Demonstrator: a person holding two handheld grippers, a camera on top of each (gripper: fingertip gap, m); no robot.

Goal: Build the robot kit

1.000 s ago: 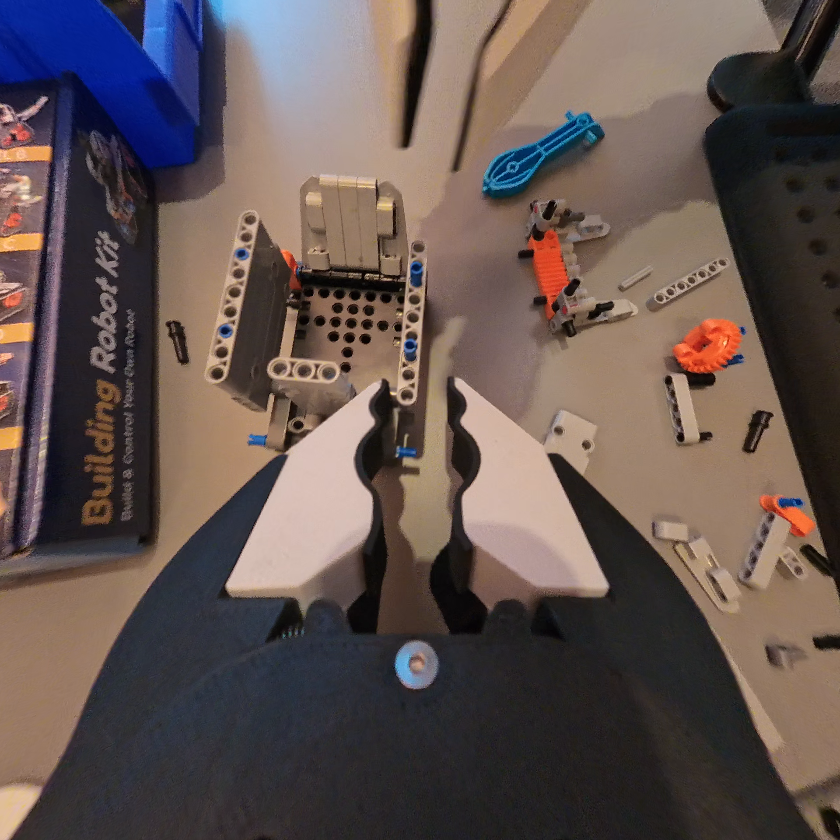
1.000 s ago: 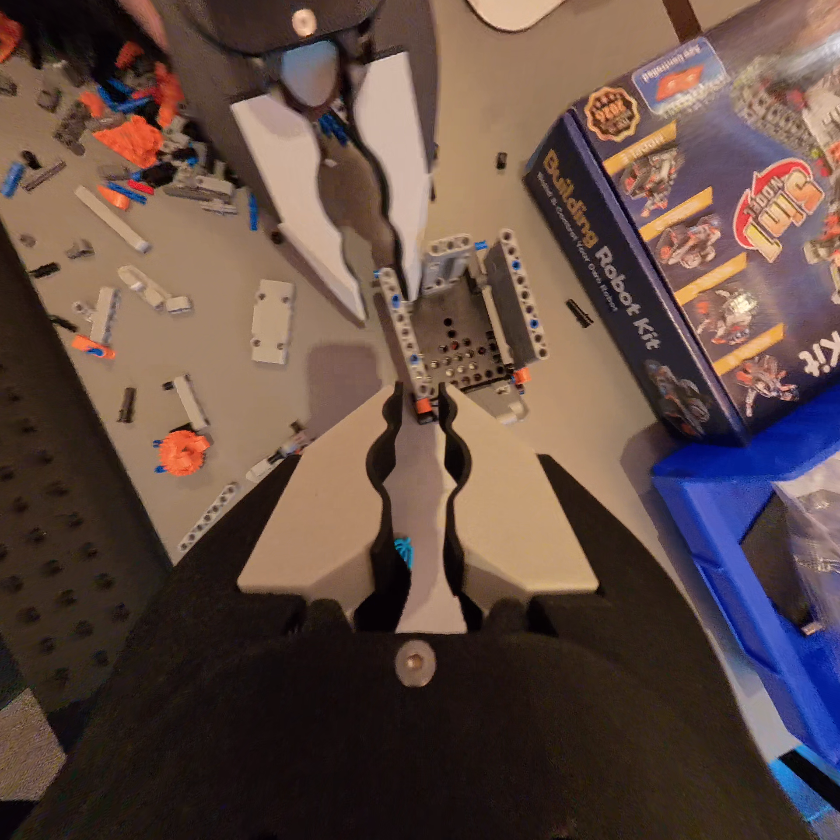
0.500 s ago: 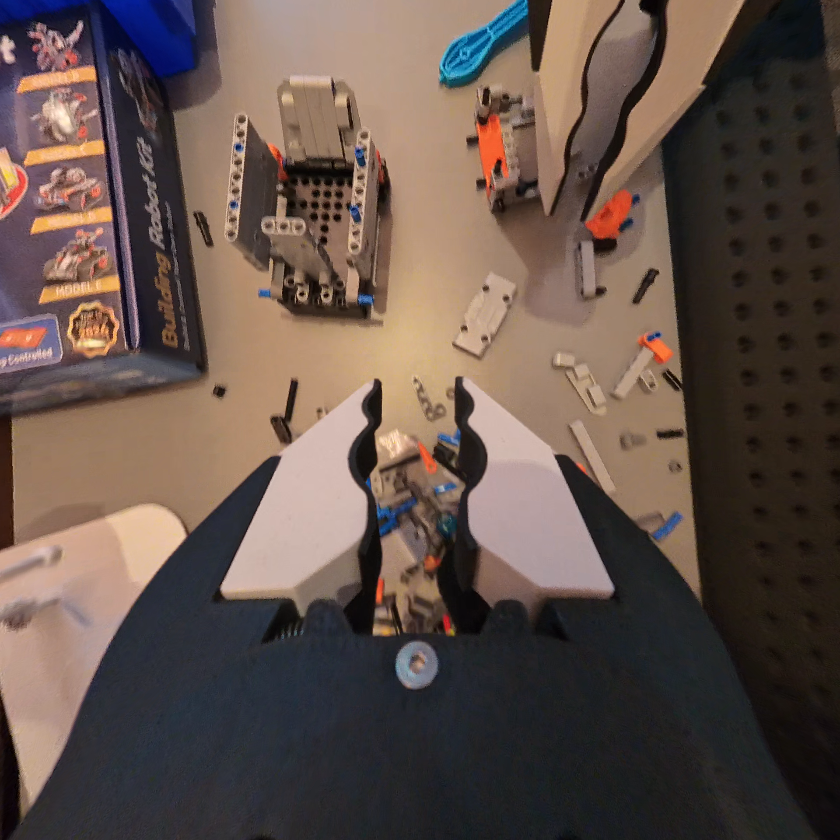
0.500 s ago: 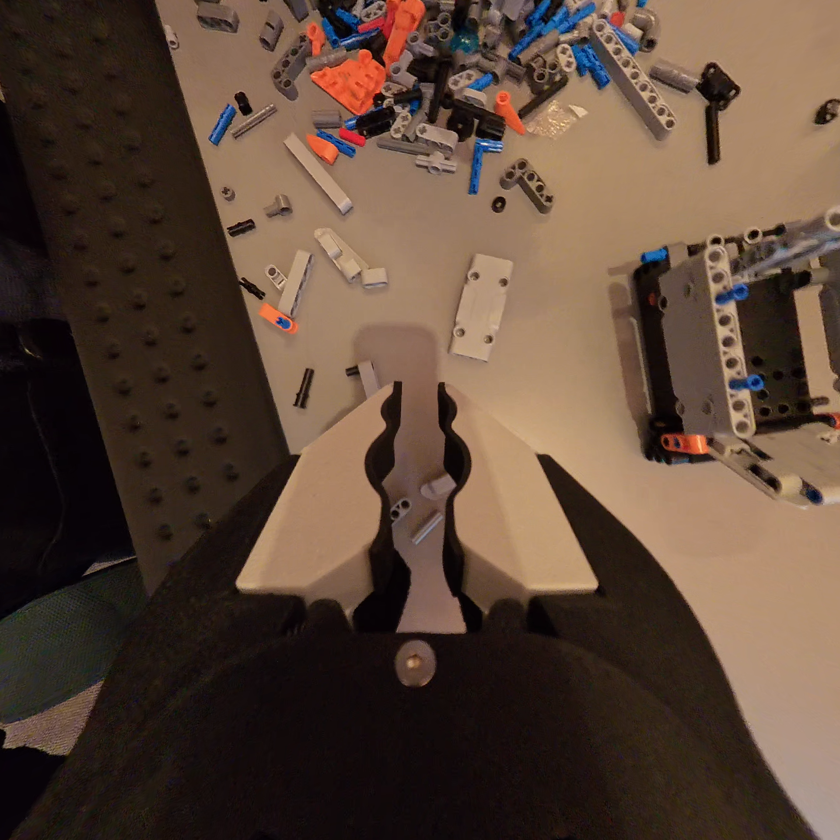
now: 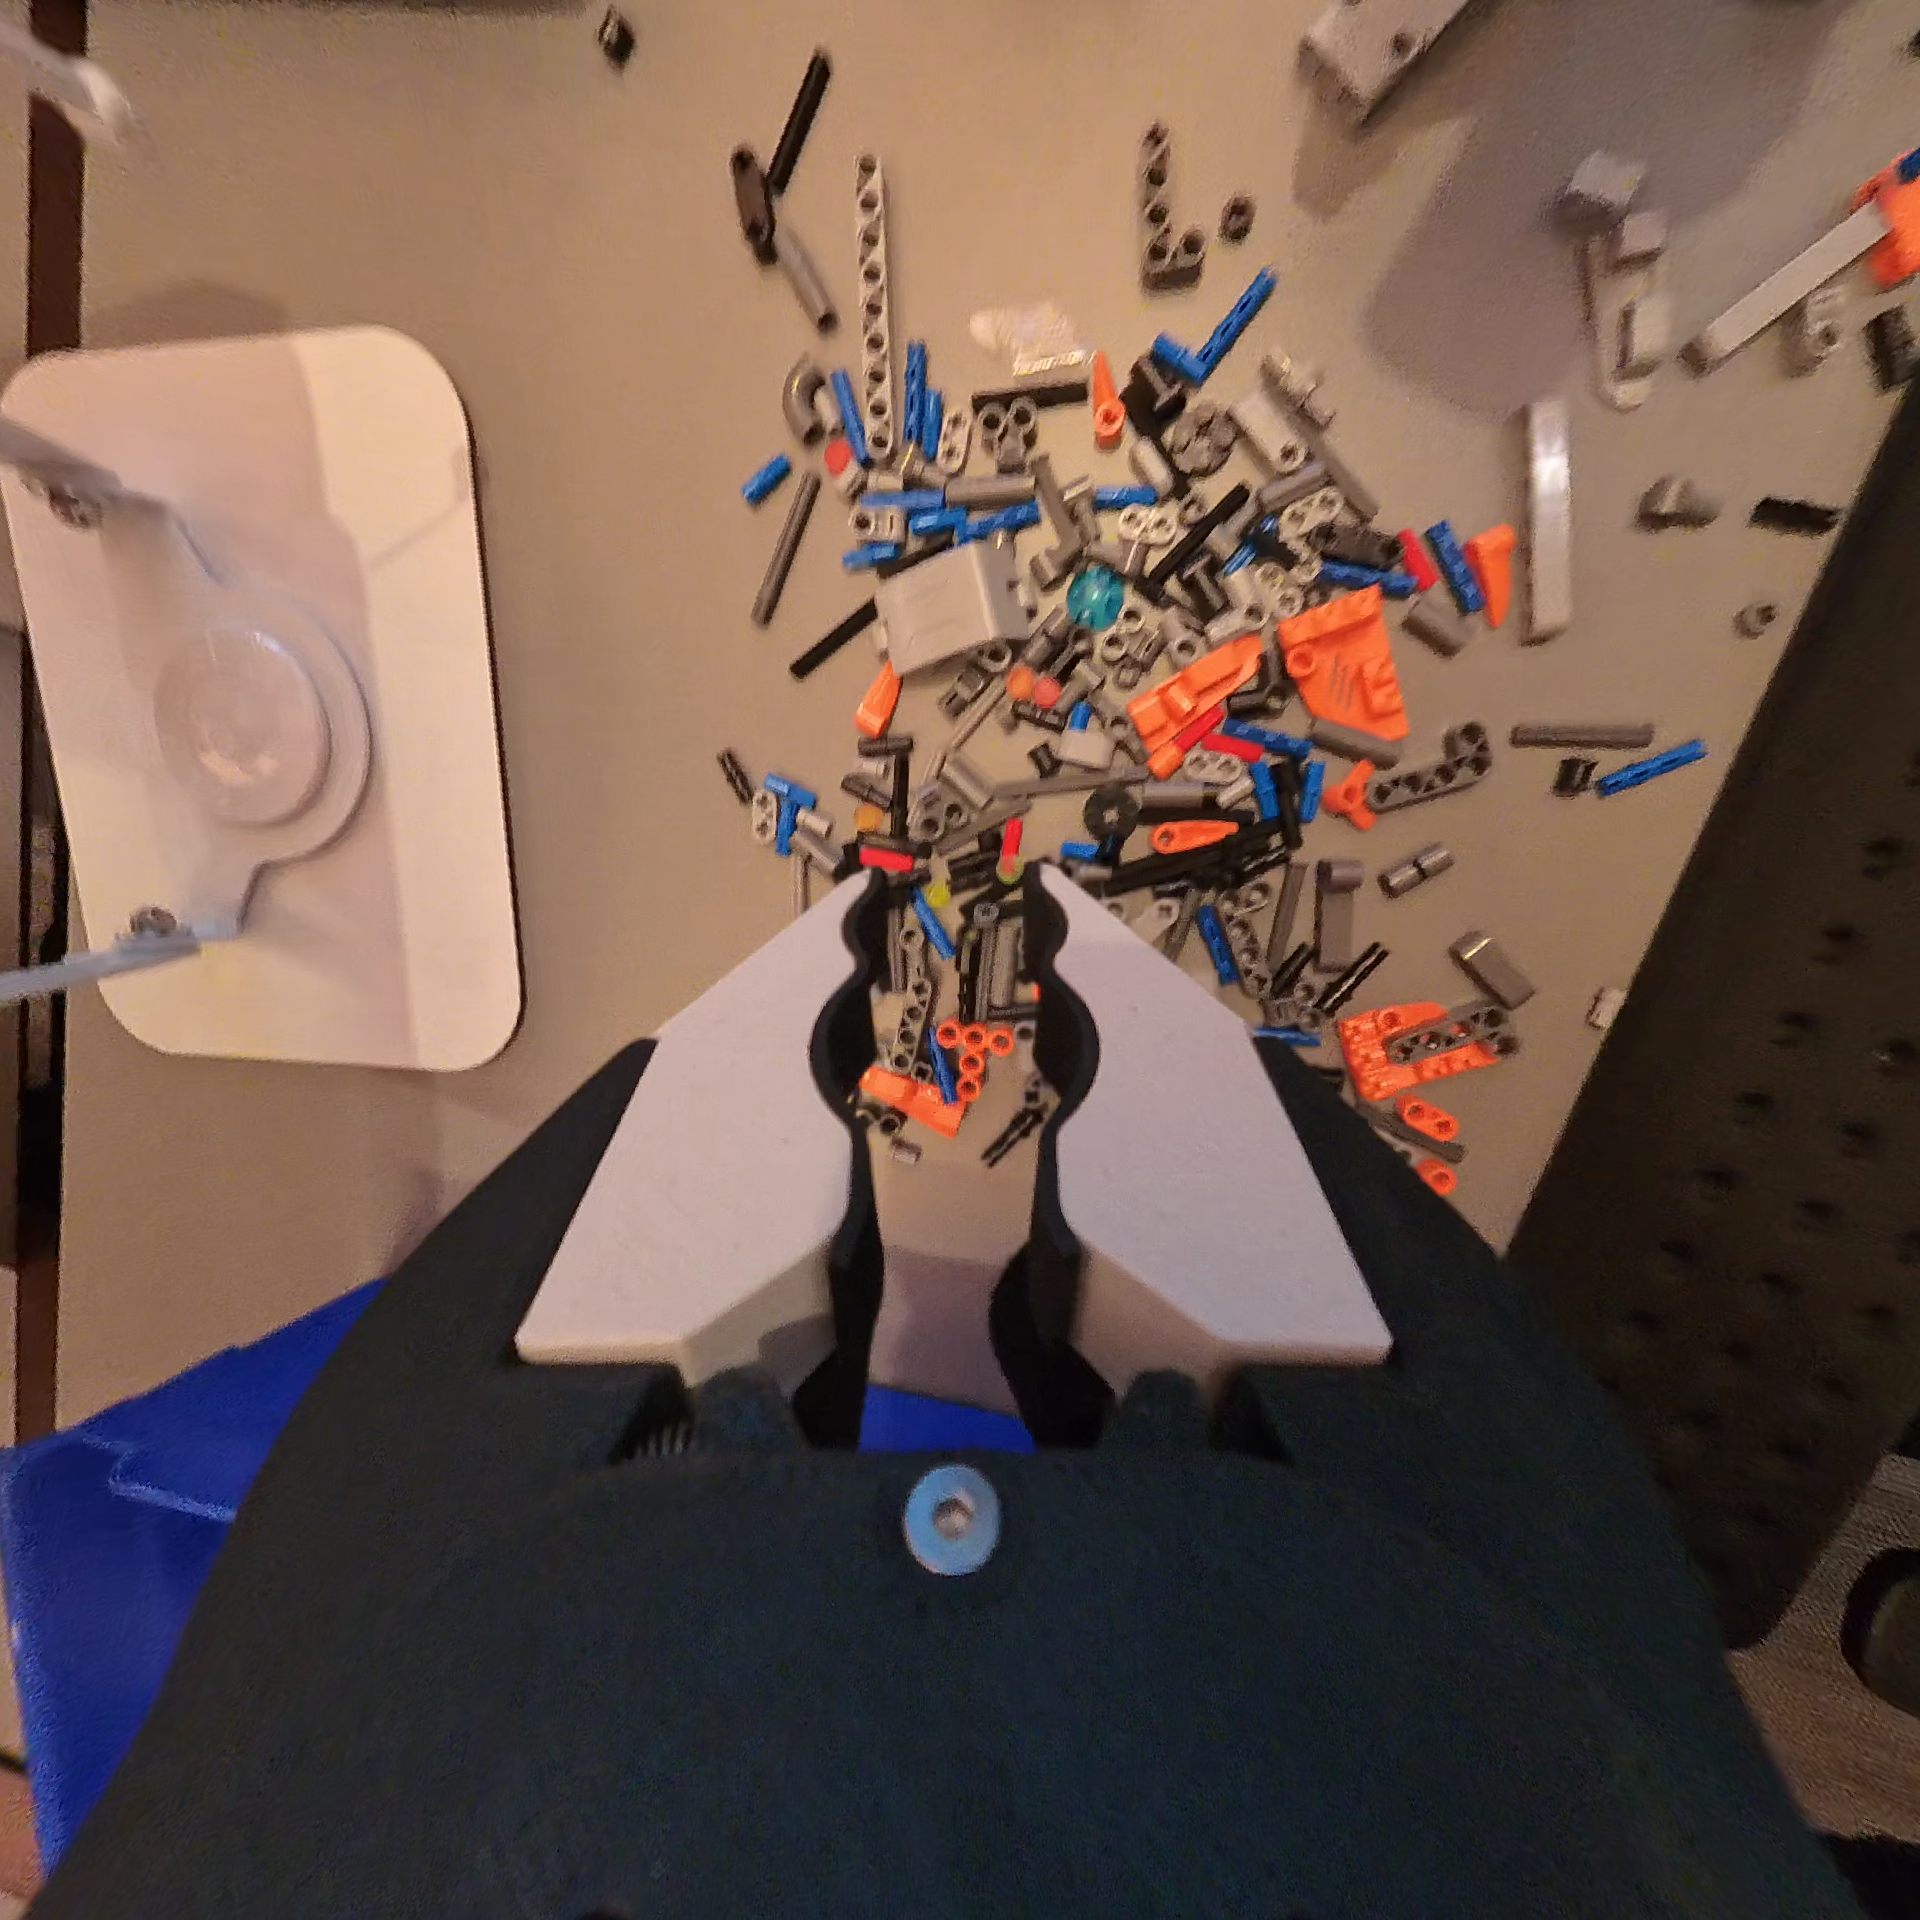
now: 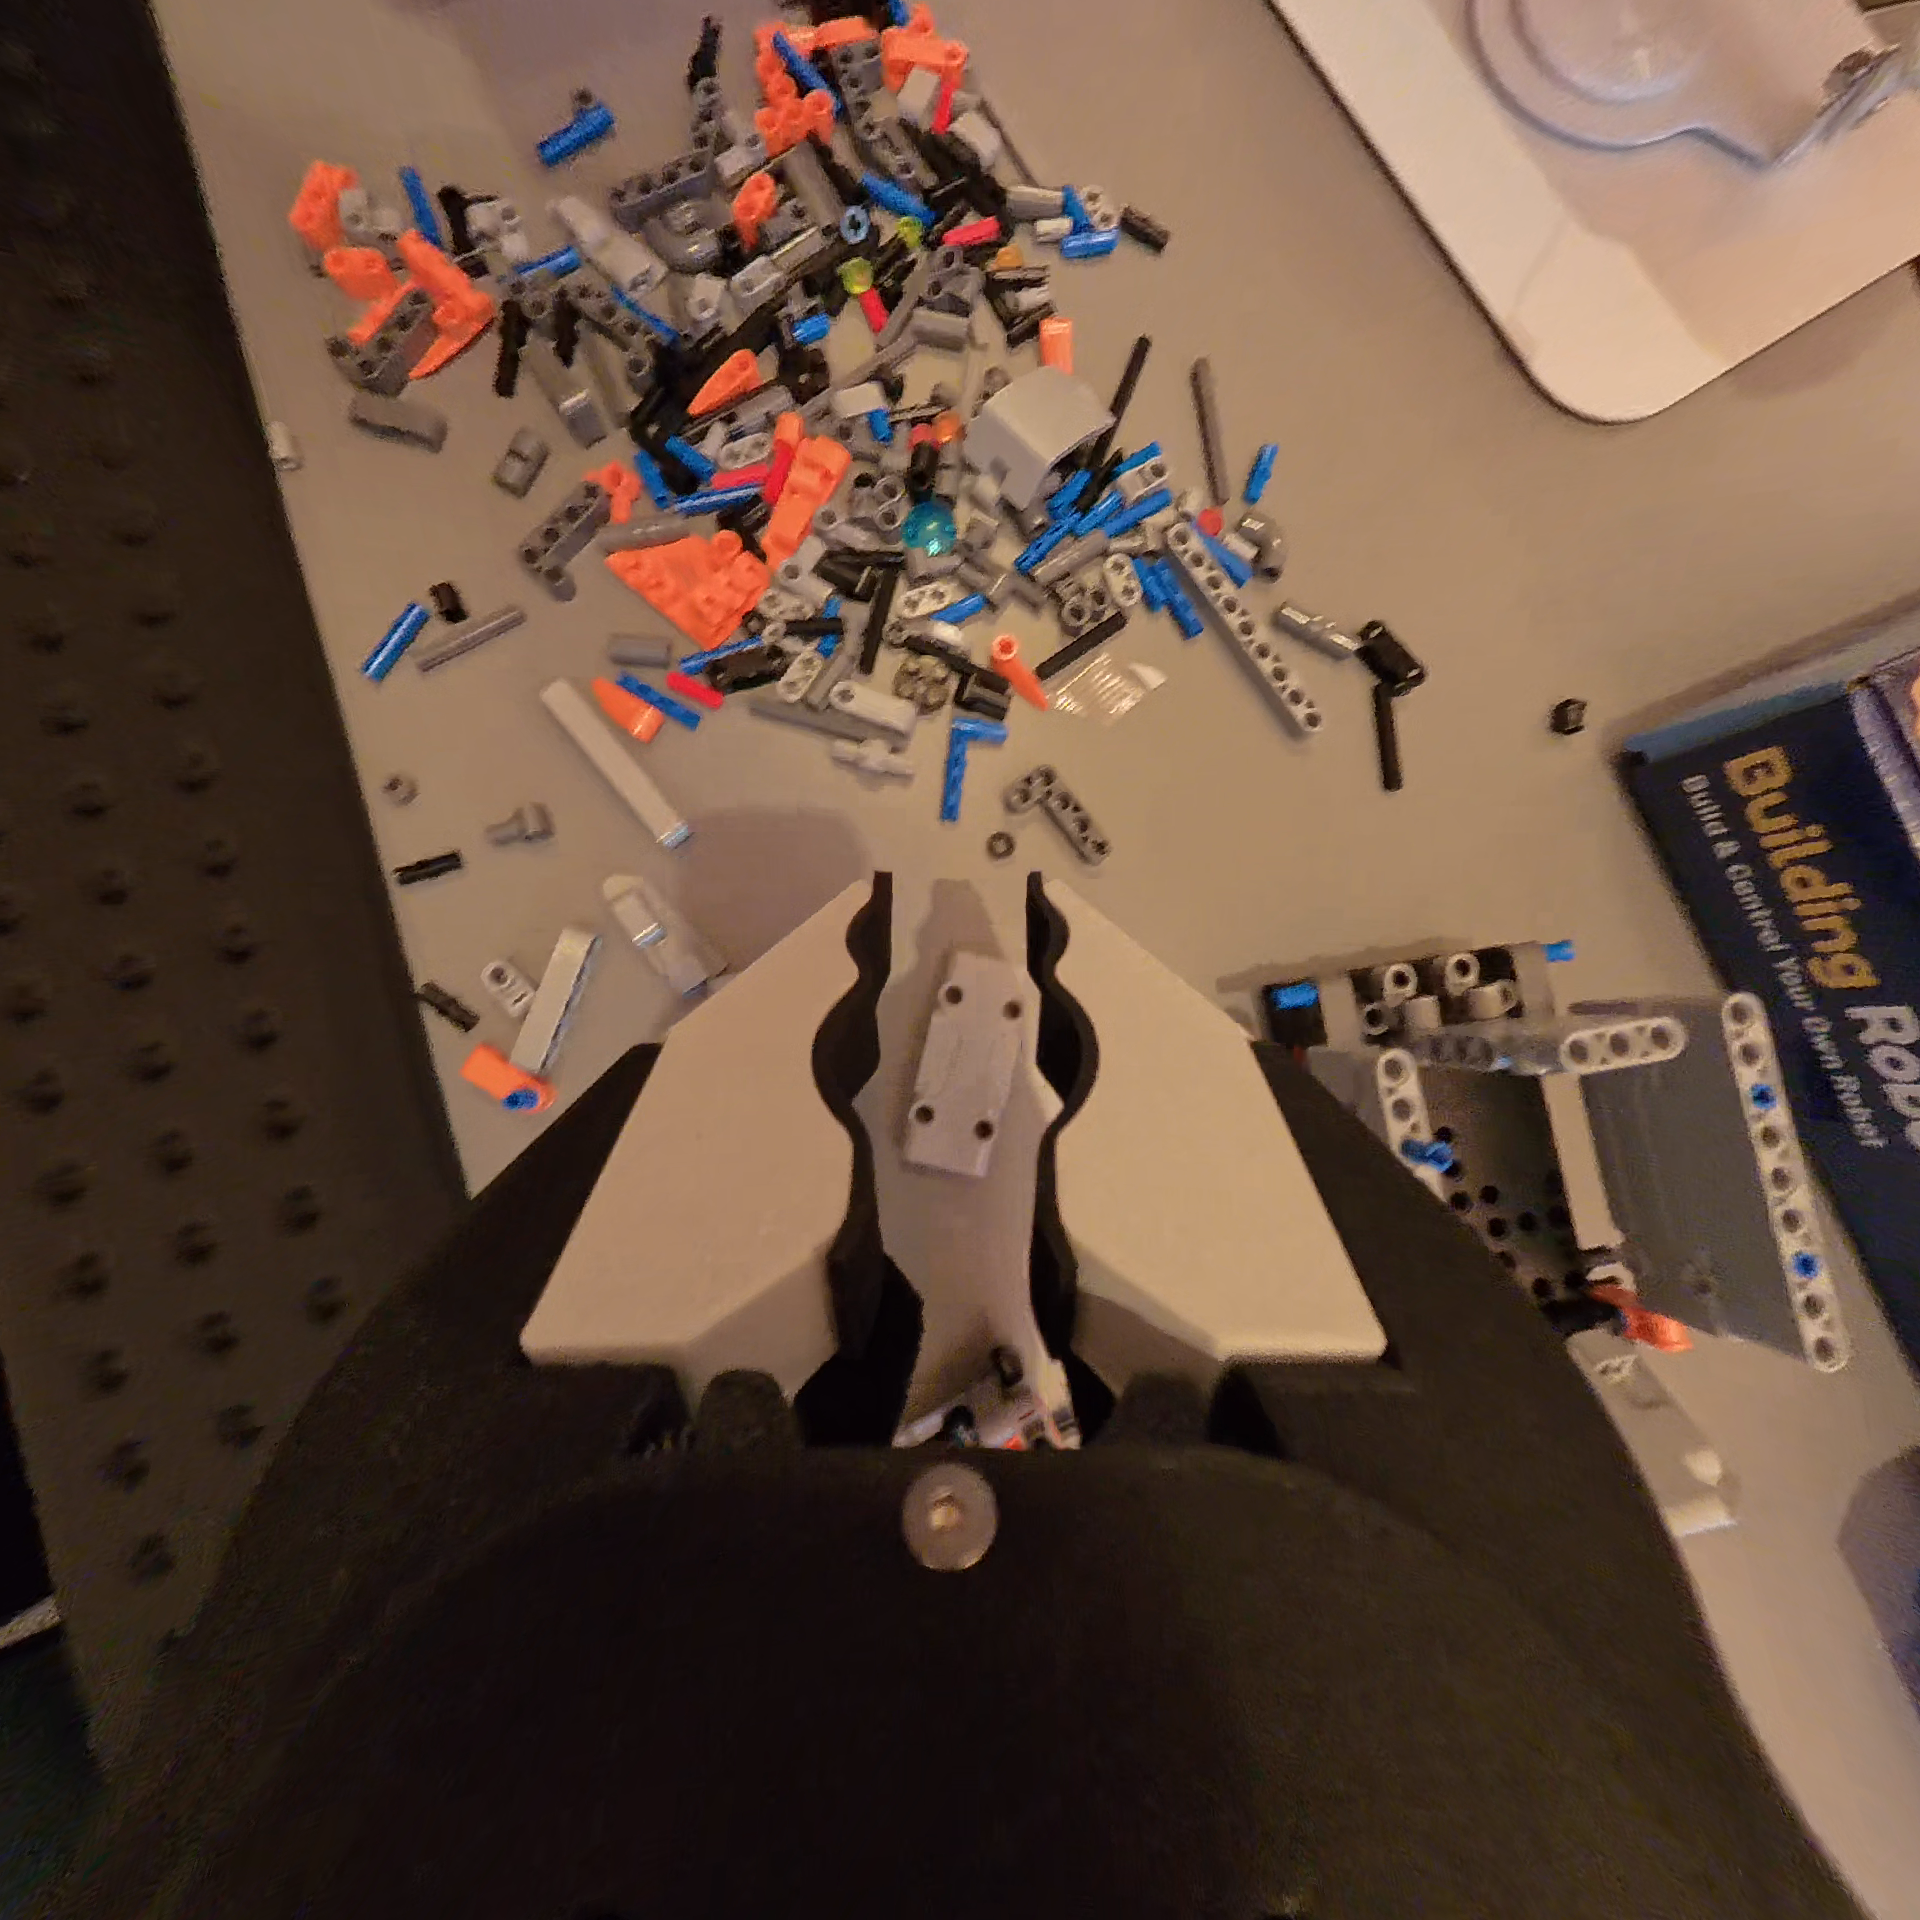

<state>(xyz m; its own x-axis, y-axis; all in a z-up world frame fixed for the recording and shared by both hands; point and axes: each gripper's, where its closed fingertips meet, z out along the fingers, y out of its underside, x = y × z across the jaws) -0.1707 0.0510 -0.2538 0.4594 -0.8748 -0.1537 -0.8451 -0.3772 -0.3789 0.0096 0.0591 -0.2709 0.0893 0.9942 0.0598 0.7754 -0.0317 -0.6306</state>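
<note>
My left gripper (image 5: 954,878) is open and empty, and hovers over the near edge of a pile of small loose building pieces (image 5: 1122,665) in grey, black, blue and orange. My right gripper (image 6: 956,881) is open and empty above the table. A flat grey plate with four holes (image 6: 966,1081) lies on the table and shows through the gap between its fingers. The same pile (image 6: 831,468) lies just ahead of it. A partly built grey and black model (image 6: 1558,1122) stands to its right.
A white base plate with a clear dome (image 5: 260,675) lies left of the pile, and shows in the right wrist view (image 6: 1662,208). A dark blue kit box (image 6: 1818,935) lies beyond the model. A black perforated panel (image 5: 1766,1039) borders the table. A blue bin (image 5: 156,1507) is near. The grippers' ends are close to 20 cm from one another.
Both grippers have left the model. The left one swung from beside it to over the loose pile. The right one moved to above the grey plate, facing the pile. Both stayed open.
</note>
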